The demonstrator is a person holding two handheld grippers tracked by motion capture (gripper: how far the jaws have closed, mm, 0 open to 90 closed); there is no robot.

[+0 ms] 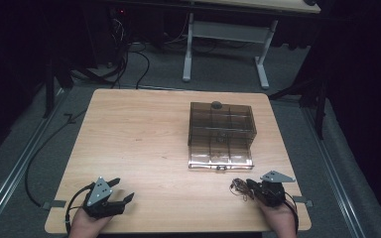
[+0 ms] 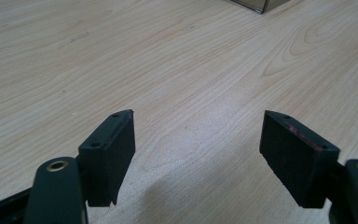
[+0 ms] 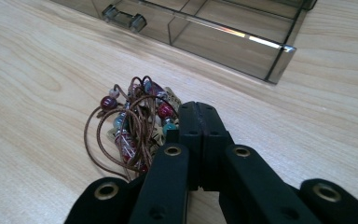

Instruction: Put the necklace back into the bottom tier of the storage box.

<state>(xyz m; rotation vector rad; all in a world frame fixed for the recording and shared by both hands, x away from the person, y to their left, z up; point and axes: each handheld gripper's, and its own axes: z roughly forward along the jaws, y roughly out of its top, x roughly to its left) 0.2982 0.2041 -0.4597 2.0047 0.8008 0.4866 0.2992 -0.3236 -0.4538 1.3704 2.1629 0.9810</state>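
Pinching the tangled brown-cord necklace with red and teal beads (image 3: 133, 123) by its near-right edge, I judge.
Going left to right: my left gripper (image 1: 122, 192) idles with jaws apart over bare wood; my right gripper (image 3: 199, 122) is pressed together beside the cord, and the smoky clear plastic drawer box's (image 1: 221, 133) open drawer lies just beyond.
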